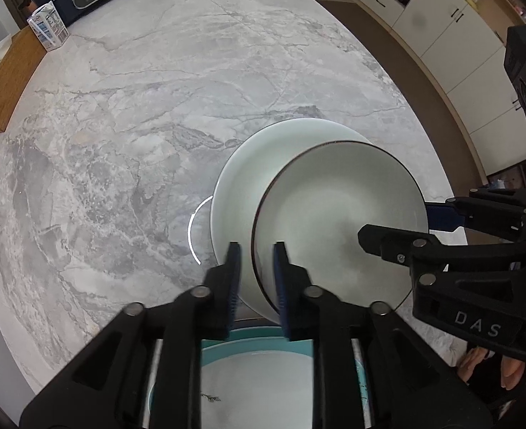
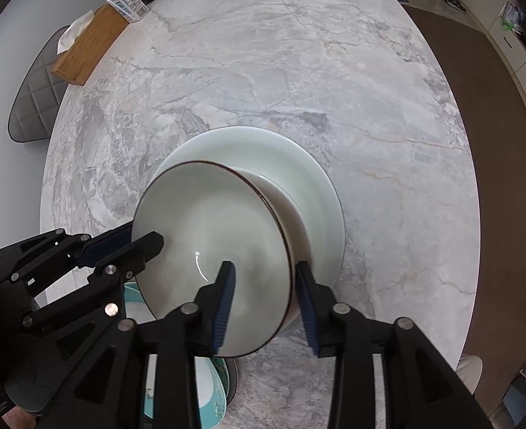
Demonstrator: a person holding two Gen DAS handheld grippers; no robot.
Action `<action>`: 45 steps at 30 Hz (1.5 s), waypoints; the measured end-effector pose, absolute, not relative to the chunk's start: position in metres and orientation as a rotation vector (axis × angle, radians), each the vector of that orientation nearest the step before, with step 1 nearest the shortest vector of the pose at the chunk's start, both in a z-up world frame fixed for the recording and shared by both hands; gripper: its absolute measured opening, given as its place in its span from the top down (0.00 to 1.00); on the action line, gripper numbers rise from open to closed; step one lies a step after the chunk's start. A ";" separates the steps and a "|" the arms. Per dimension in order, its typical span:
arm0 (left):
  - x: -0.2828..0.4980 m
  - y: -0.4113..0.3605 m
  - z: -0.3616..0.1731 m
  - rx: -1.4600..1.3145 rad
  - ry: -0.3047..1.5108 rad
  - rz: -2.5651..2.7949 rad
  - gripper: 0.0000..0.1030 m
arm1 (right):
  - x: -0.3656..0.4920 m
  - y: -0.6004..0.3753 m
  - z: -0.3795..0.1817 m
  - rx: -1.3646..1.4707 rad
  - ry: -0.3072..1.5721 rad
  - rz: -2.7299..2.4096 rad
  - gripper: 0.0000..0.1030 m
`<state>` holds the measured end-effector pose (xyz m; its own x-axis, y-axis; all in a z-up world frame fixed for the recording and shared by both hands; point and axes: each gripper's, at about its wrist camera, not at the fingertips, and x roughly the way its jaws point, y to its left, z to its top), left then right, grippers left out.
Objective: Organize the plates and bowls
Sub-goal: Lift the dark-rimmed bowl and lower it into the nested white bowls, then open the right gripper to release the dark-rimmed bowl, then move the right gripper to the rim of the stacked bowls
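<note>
bowl [image 2: 212, 250] dark-rimmed, seated in white plate [image 2: 320, 193] on bench [image 2: 298, 71] | left tongs [image 1: 256, 279] straddle bowl's left rim, narrowly parted, pads clear | right tongs [image 2: 264, 300] straddle right rim, parted, released | teal plate [image 1: 227, 343] just beside the bowl, nearer the person, under left tongs

A dark-rimmed white bowl [image 2: 212, 250] sits in a pale plate [image 2: 316, 193], beside a teal-rimmed plate [image 1: 255, 375].
</note>
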<state>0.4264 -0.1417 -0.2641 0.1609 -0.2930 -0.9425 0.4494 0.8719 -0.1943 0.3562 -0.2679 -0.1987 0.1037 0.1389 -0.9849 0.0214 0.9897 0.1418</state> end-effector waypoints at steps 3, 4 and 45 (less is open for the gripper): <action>0.428 -0.135 -0.260 0.121 1.288 -0.519 0.59 | 0.357 -0.268 -0.199 0.139 1.464 0.082 0.59; 0.429 -0.133 -0.260 0.109 1.289 -0.522 0.58 | 0.357 -0.268 -0.198 0.145 1.464 0.084 0.58; 0.424 -0.080 -0.254 -0.008 1.183 -0.654 0.46 | 0.307 -0.355 -0.151 0.320 1.109 0.204 0.38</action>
<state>0.4242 -0.0804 -0.2539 0.2175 -0.4765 -0.8518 0.4681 0.8168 -0.3373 0.3075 -0.3548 -0.1512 0.4337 0.3186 -0.8429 -0.0020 0.9358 0.3526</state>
